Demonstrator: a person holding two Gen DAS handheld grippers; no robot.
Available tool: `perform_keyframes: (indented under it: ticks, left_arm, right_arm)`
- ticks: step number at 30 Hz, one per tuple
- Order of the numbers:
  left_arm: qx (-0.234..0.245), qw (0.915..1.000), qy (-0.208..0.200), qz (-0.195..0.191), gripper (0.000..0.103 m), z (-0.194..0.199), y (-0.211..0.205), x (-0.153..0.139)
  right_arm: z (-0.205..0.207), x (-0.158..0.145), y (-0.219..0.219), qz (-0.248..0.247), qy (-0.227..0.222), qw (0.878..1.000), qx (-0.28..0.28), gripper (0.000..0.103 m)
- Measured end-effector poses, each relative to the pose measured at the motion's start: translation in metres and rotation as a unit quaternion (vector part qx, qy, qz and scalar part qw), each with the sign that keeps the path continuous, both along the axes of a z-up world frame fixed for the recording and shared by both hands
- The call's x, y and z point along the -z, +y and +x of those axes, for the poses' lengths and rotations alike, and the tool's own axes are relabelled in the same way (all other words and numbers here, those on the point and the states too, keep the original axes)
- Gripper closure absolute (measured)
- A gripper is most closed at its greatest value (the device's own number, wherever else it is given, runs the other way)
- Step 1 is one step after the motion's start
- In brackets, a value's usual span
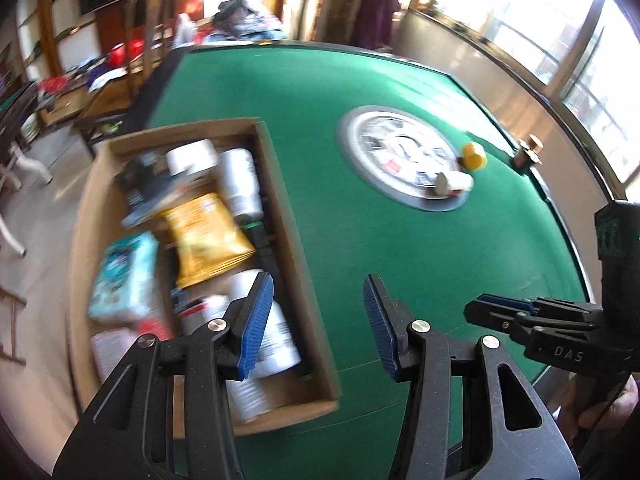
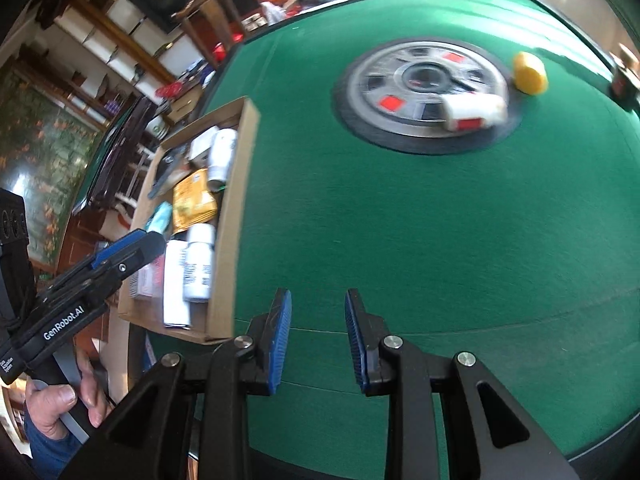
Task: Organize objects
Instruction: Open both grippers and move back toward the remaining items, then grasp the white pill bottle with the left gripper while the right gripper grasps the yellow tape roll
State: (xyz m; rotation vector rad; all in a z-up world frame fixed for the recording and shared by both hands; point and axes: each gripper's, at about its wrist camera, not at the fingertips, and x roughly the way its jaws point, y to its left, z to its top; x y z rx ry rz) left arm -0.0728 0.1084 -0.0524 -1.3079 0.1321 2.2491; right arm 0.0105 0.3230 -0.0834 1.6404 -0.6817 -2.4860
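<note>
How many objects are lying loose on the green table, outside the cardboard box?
3: a yellow container beside the round centre plate, a white container lying on that plate, and a small dark item near the table's edge.

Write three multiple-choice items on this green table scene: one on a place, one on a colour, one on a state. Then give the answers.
1. Where does the white bottle outside the box lie?
A. on the round centre disc
B. inside the cardboard box
C. on the floor

2. What colour is the small container beside the disc?
A. red
B. yellow
C. blue

3. How do the right tongs stand?
A. shut on a bottle
B. shut on nothing
C. open, holding nothing

Answers:
1. A, the bottle lies on its side on the disc's rim, apart from the cardboard box.
2. B, it shows plain yellow in both views.
3. C, green felt shows between the blue pads; the left tongs are open and empty too.
</note>
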Motion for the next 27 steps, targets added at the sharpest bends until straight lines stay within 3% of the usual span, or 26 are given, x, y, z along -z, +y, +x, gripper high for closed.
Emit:
perform_keyframes:
  ticks: [6, 8, 10, 14, 24, 27]
  left_arm:
    - [0.135, 0.9906, 0.020, 0.014, 0.055, 0.001, 0.100, -0.007]
    - [0.187, 0.9817, 0.038, 0.007, 0.046, 0.000, 0.134, -0.007]
    - [0.216, 0.9745, 0.062, -0.007, 0.046, -0.004, 0.160, -0.003]
    - [0.284, 0.9550, 0.066, -0.053, 0.046, -0.021, 0.208, 0.020]
    - [0.343, 0.9262, 0.056, -0.145, 0.046, -0.061, 0.266, 0.071]
    - [0.342, 0.9249, 0.049, -0.159, 0.046, -0.067, 0.274, 0.083]
  right_arm:
    - [0.025, 0.006, 0.059, -0.007, -0.010, 0.999, 0.053, 0.075]
    - [0.035, 0.009, 0.078, -0.008, -0.014, 0.998, 0.068, 0.075]
    - [0.042, 0.011, 0.092, -0.012, -0.019, 0.997, 0.079, 0.071]
    - [0.058, 0.013, 0.118, -0.008, -0.022, 0.995, 0.093, 0.070]
    - [0.085, 0.025, 0.158, -0.008, -0.036, 0.992, 0.121, 0.070]
    - [0.089, 0.026, 0.166, -0.008, -0.037, 0.991, 0.129, 0.070]
